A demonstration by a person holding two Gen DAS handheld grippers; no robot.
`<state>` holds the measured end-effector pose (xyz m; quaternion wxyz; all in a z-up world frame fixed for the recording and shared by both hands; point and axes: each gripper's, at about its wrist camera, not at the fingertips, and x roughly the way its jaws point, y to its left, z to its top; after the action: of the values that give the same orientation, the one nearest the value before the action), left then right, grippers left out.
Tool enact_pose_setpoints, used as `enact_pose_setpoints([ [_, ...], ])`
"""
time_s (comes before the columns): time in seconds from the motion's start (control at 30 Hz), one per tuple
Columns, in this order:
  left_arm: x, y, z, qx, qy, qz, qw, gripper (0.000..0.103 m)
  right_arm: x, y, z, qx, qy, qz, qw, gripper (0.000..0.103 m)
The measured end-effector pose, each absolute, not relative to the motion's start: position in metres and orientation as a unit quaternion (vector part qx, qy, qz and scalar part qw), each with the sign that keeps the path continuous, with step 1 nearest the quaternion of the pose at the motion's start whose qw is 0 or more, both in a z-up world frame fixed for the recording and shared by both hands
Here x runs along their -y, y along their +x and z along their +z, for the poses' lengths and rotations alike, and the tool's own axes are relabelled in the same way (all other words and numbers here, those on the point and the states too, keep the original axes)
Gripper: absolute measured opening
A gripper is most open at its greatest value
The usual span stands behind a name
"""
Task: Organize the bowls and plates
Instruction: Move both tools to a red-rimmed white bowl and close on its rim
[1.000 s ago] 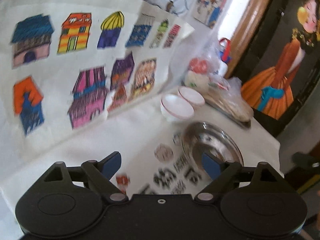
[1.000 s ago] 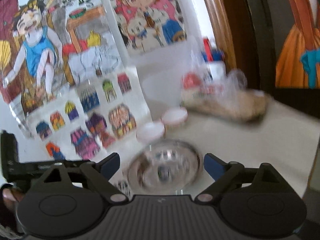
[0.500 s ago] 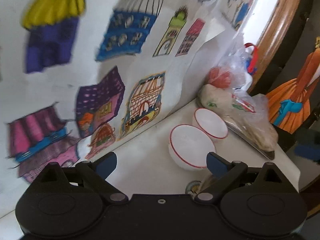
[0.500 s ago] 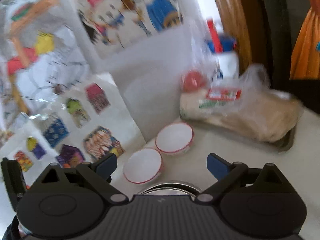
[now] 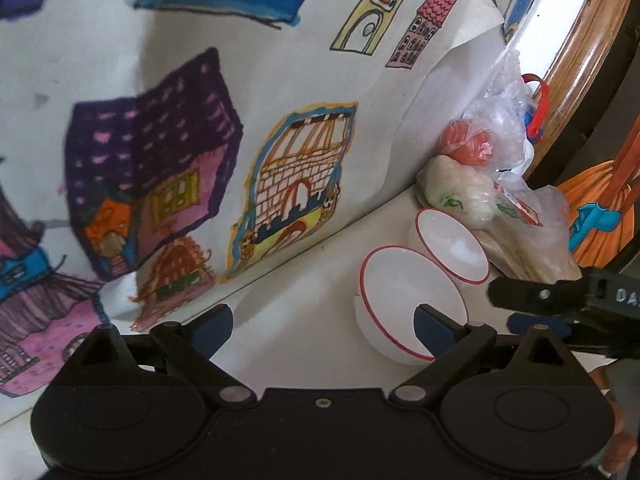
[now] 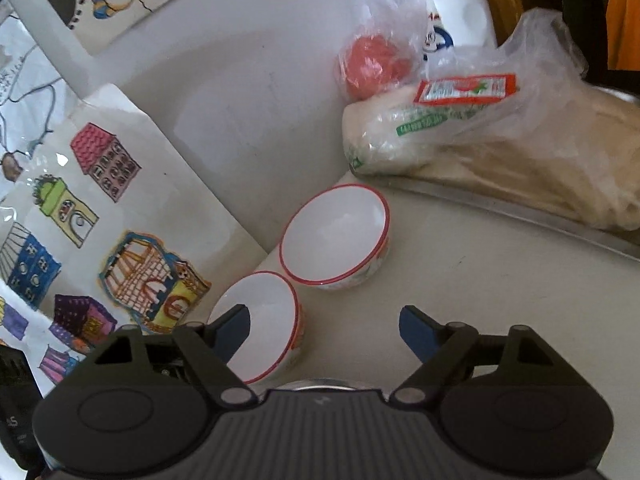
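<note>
Two red-rimmed bowls, touching, at the table's back edge. Both grippers' fingers spread, nothing held. Risk: neighbouring bowl may be knocked when one is gripped.

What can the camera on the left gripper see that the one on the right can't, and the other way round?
Only the left wrist view shows the purple house drawing up close and the right gripper entering from the side. Only the right wrist view shows the white jug clearly and a steel rim below. Both show the two red-rimmed bowls and bagged food.
</note>
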<state>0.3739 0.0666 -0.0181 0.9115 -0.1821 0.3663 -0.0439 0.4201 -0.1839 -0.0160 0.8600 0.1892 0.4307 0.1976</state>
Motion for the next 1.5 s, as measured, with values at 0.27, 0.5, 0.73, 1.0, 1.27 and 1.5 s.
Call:
enact_pose_setpoints([
  [0.27, -0.061, 0.378, -0.023, -0.360, -0.173, -0.051, 0.915, 0.102, 0.178, 0.430, -0.028, -0.444, 0.189, 0.196, 0.853, 0.076],
  [0.5, -0.060, 0.377, -0.025, -0.351, -0.173, -0.056, 0.919, 0.099, 0.175, 0.431, -0.033, -0.447, 0.189, 0.198, 0.851, 0.054],
  [0.73, -0.064, 0.375, -0.026, -0.343, -0.187, -0.056, 0.919, 0.078, 0.172, 0.429, -0.033, -0.448, 0.187, 0.201, 0.851, 0.050],
  [1.0, -0.067, 0.376, -0.028, -0.346, -0.196, -0.063, 0.915, 0.051, 0.163, 0.428, -0.034, -0.446, 0.187, 0.216, 0.849, 0.033],
  [1.27, -0.064, 0.376, -0.027, -0.345, -0.213, -0.083, 0.910, 0.031, 0.159, 0.424, -0.031, -0.443, 0.185, 0.226, 0.848, 0.018],
  [1.5, -0.056, 0.378, -0.025, -0.347, -0.214, -0.089, 0.909, 0.017, 0.163, 0.423, -0.033, -0.444, 0.204, 0.223, 0.843, 0.016],
])
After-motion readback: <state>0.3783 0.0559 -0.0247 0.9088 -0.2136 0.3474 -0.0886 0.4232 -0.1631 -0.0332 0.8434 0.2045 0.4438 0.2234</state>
